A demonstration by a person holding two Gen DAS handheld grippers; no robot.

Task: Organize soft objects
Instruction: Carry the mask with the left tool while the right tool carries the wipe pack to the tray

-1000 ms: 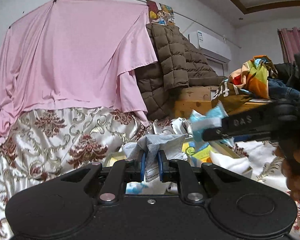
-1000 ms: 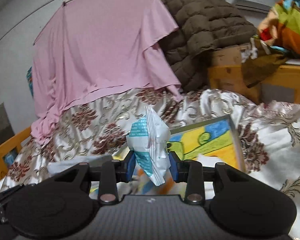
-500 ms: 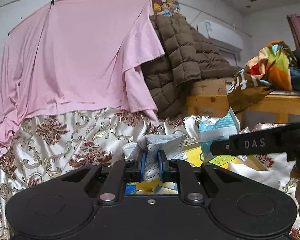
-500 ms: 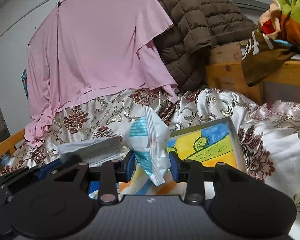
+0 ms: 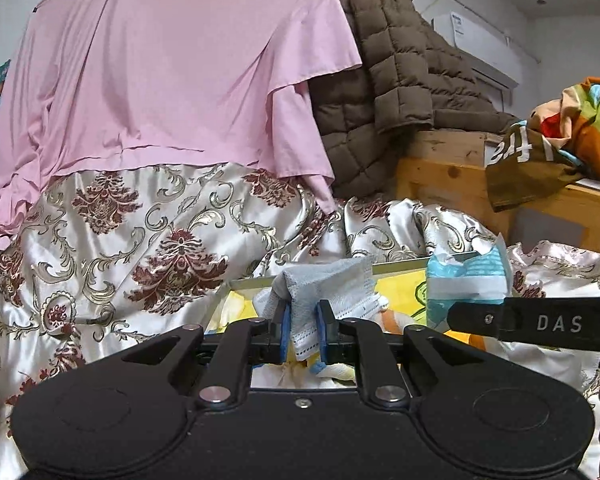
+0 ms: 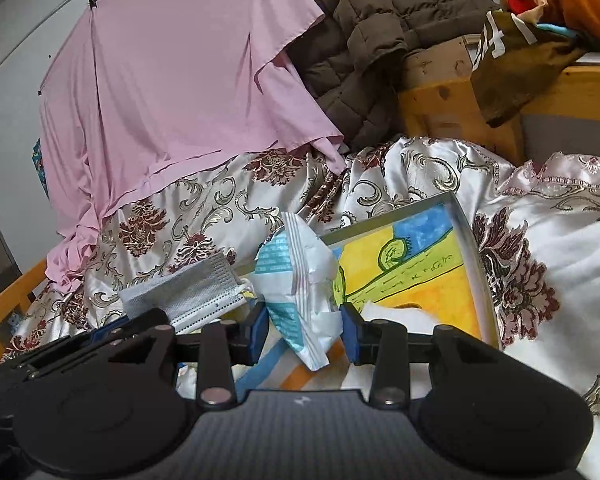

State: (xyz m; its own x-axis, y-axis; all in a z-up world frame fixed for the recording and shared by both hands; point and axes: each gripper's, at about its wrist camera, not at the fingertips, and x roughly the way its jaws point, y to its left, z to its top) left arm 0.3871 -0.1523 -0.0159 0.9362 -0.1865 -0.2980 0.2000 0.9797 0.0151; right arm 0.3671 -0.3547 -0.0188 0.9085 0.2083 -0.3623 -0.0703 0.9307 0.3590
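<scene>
My left gripper (image 5: 303, 334) is shut on a grey-blue face mask (image 5: 332, 284), which droops over its blue pads. In the right wrist view the mask (image 6: 188, 296) shows at lower left. My right gripper (image 6: 304, 332) holds a crumpled white and turquoise packet (image 6: 296, 272) between its blue pads; its jaws are opening slightly, with the pads still against the packet. Both grippers hover over a shallow box (image 6: 474, 248) with a yellow and blue painted bottom. The packet (image 5: 466, 280) and the right gripper's black side appear at the right of the left wrist view.
A cream satin bedcover (image 5: 148, 248) with red flowers lies under the box. Behind hang a pink cloth (image 5: 172, 72) and a brown quilted jacket (image 5: 384, 80). A wooden bed frame (image 6: 440, 92) carries a heap of colourful clothes (image 6: 548, 4). White soft stuff (image 6: 404, 314) lies in the box.
Both grippers have drifted over the box, which now lies directly beneath them. The mask and the packet stay gripped as before.
</scene>
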